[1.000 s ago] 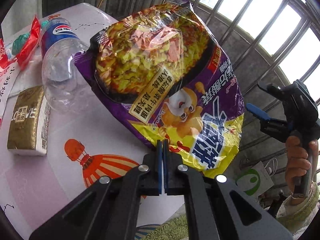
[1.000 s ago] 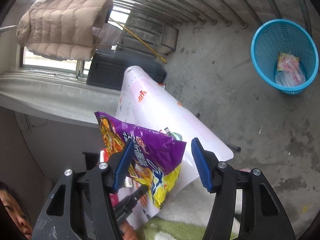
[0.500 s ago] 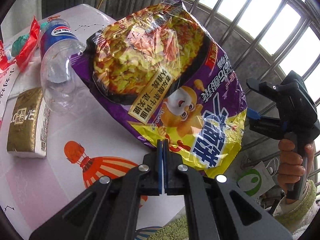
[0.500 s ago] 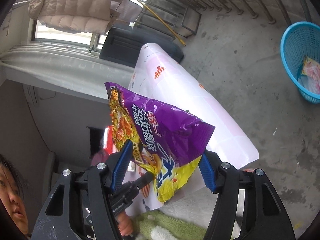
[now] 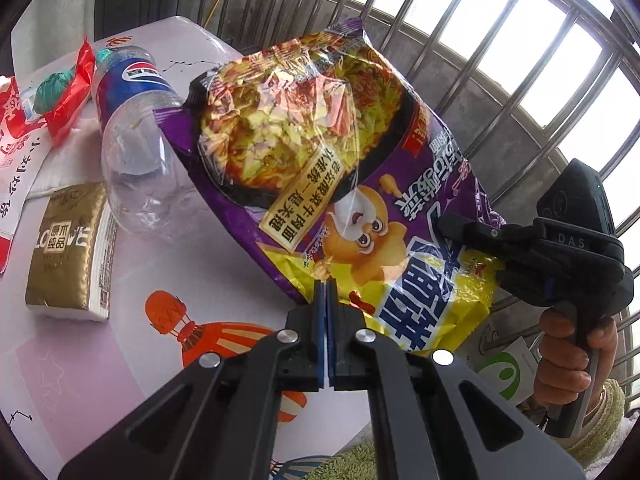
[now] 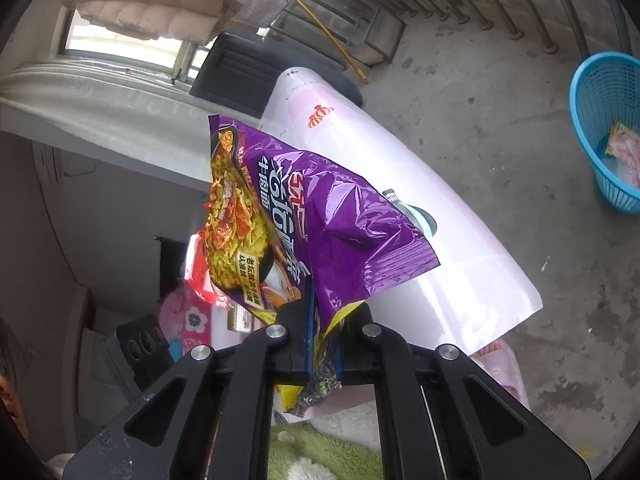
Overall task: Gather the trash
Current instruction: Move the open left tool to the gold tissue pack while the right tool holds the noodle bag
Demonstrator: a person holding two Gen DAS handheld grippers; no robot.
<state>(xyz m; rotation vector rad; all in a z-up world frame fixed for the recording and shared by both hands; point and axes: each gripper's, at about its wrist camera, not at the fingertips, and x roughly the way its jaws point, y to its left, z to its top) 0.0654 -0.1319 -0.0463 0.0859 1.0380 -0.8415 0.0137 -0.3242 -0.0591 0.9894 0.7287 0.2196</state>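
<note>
A purple and yellow noodle packet [image 5: 320,168] is held in the air above the pink table [image 5: 80,360]. My left gripper [image 5: 327,296] is shut on the packet's lower edge. My right gripper [image 6: 323,320] is shut on the packet's other edge [image 6: 320,240]; it shows in the left wrist view [image 5: 480,236] at the right. A blue trash basket [image 6: 600,128] with some wrappers in it stands on the floor at the far right.
On the table lie an empty Pepsi bottle [image 5: 132,128], a gold tissue pack [image 5: 68,248] and red wrappers [image 5: 68,96]. Window bars [image 5: 500,40] stand behind. The concrete floor [image 6: 500,120] lies between the table and the basket.
My right gripper has moved in from the right and shut on the packet's edge. My left gripper has kept its hold on the packet.
</note>
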